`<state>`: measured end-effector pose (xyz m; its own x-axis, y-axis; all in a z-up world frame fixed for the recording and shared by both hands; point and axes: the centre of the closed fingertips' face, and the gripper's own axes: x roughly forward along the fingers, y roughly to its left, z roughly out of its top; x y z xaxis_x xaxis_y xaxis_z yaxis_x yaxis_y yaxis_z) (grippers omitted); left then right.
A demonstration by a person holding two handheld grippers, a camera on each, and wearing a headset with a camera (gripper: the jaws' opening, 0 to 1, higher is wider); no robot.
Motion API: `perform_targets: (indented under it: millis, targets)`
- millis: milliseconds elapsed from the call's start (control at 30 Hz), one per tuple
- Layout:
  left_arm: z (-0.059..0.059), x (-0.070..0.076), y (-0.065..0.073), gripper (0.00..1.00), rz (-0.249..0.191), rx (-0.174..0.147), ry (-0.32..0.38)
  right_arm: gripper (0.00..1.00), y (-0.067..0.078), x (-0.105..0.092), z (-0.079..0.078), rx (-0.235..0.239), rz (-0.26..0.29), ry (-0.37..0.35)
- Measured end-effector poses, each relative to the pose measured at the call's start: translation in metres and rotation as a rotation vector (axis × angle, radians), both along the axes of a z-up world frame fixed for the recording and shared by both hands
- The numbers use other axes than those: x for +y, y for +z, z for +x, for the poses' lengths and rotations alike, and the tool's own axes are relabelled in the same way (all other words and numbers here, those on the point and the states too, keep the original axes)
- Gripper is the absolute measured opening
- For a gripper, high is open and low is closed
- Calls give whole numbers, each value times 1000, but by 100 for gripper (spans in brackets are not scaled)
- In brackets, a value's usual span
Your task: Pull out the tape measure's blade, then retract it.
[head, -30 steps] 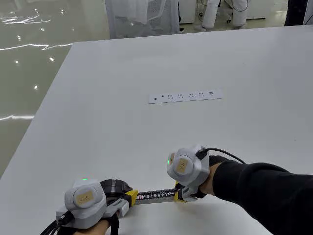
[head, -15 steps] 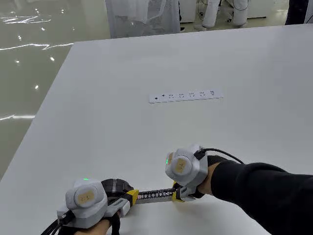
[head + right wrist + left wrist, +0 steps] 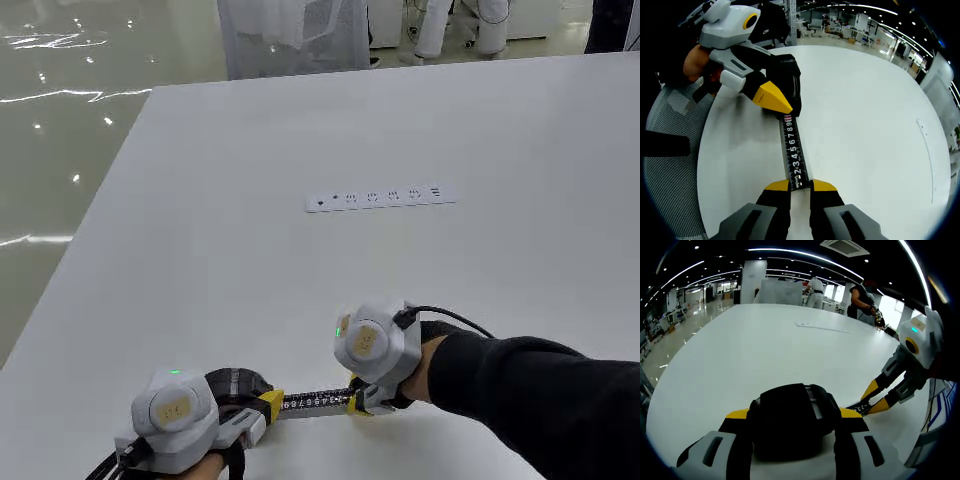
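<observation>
The black tape measure case (image 3: 235, 385) rests on the white table near its front edge, clamped in my left gripper (image 3: 262, 404), whose yellow-tipped jaws close around the case (image 3: 790, 417). A short length of black blade with white numbers (image 3: 318, 402) runs from the case to my right gripper (image 3: 356, 402), which is shut on the blade's end. In the right gripper view the blade (image 3: 793, 157) shows roughly ten centimetres out, its end pinched at my right gripper (image 3: 800, 186); the case (image 3: 788, 80) and my left gripper (image 3: 771, 97) lie beyond it.
A white power strip (image 3: 381, 197) lies flat at the middle of the white table (image 3: 250, 230). The table's left edge drops to a glossy floor. A mesh chair back (image 3: 670, 170) sits beside the front edge. People stand beyond the far edge.
My right gripper has moved slightly left toward the case, so the exposed blade is a little shorter. The left gripper and the case hold still.
</observation>
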<state>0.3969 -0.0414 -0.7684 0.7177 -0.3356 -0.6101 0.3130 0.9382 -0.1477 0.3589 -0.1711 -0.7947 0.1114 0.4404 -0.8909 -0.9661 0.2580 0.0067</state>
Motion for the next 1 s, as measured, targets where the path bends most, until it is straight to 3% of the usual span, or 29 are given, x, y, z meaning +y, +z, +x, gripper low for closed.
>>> perform_targets:
  millis: [433, 1000]
  targets:
    - [-1, 0, 0, 62, -6, 11, -4, 10, 0, 4, 0, 3, 26, -6]
    - [0, -1, -2, 62, -11, 17, -6, 10, 0, 9, -1, 16, 17, -15]
